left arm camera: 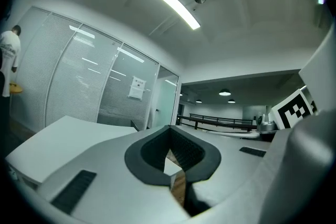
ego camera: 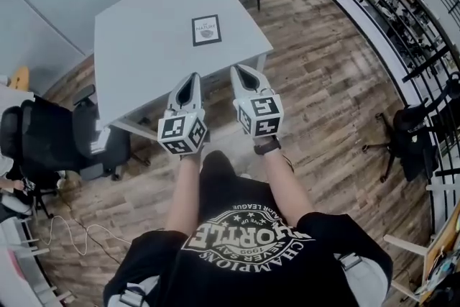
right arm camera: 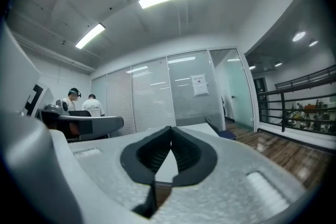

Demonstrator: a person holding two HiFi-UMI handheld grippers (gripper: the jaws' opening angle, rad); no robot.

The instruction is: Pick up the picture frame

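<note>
Picture frame (ego camera: pixel 206 30) lies flat, likely light, stiff, breakable; pinch its edge. Left gripper (ego camera: pixel 190 79) and right gripper (ego camera: pixel 242 72) clenched, empty.

The person's black T-shirt (ego camera: pixel 248 241) carries a round white print, upside down in the head view. "CHAMPIONS" and "LEAGUE" can be read, the rest not surely. The picture frame (ego camera: pixel 206 30) on the worktop (ego camera: pixel 144 47) bears a heading, seemingly "NATURE". The sheet (left arm camera: pixel 136 87) on the glass wall (left arm camera: pixel 79 86) is illegible.
</note>
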